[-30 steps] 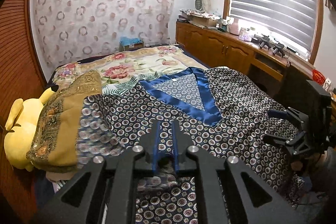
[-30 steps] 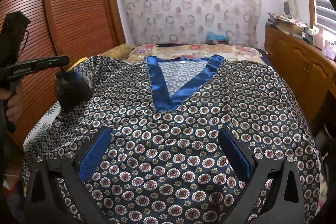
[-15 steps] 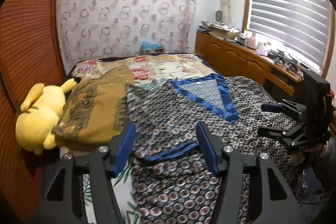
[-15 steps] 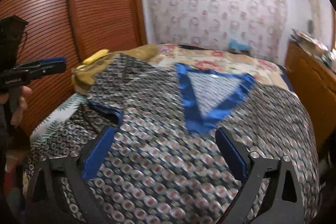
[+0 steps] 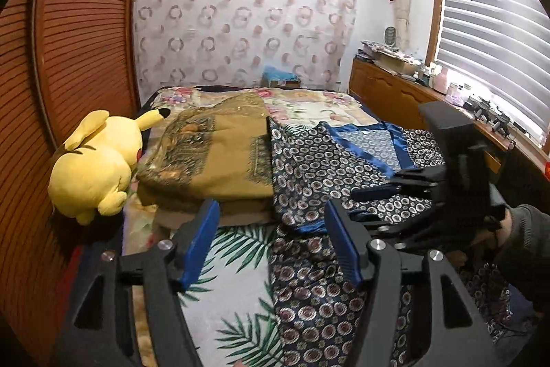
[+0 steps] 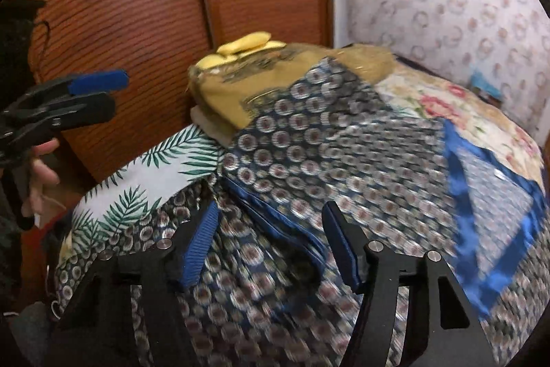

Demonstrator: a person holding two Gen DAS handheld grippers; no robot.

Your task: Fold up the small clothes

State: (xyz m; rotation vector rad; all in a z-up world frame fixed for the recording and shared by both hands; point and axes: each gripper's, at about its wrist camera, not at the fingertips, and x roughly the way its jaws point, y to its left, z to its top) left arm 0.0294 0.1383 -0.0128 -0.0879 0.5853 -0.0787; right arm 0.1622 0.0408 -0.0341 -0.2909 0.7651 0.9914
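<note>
Left gripper (image 5: 271, 243) fingers are opening over the bed (image 5: 237, 294), pinching nothing. Right gripper (image 6: 271, 243) fingers are closing above the patterned shirt (image 6: 343, 147), gripping nothing.

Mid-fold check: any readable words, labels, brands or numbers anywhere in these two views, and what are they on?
None can be read.
Blue box at the head of the bed: any print is too small to read.
Clutter on the wooden counter: too small to read.
Patterned top: circle print only, and no lettering shows in either view.

Both wrist views look closely down across the bed (image 5: 240, 281), sharing it.
</note>
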